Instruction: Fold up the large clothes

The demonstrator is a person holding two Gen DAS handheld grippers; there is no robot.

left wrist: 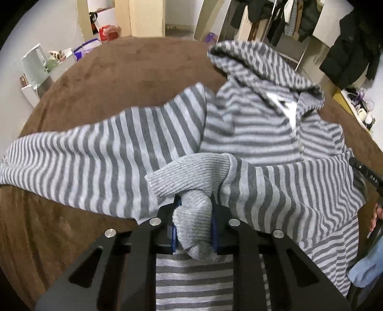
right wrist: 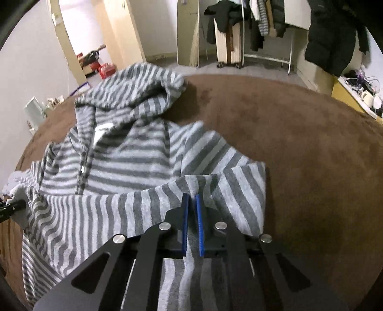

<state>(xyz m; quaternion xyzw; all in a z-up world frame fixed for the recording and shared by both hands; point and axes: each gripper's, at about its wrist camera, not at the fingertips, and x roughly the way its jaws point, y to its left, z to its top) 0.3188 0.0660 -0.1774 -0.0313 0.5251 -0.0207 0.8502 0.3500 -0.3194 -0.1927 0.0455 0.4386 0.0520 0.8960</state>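
A grey-and-white striped hooded sweater (left wrist: 258, 124) lies on a brown blanket (left wrist: 134, 71), hood toward the far side. One sleeve (left wrist: 100, 153) stretches left. My left gripper (left wrist: 194, 198) is shut on the ribbed grey cuff (left wrist: 191, 172) of the other sleeve and holds it over the sweater's body. My right gripper (right wrist: 191, 198) is shut on a fold of striped fabric at the sweater's right edge (right wrist: 229, 186). The hood (right wrist: 134, 86) shows at upper left in the right wrist view. The right gripper also shows at the right edge in the left wrist view (left wrist: 366, 177).
The brown blanket (right wrist: 299, 148) extends wide to the right of the sweater. A white shelf with small items (left wrist: 36, 69) stands at the left. A clothes rack with dark coats (right wrist: 268, 21) and a suitcase (right wrist: 227, 45) stand behind. A yellow cabinet (right wrist: 349, 91) is far right.
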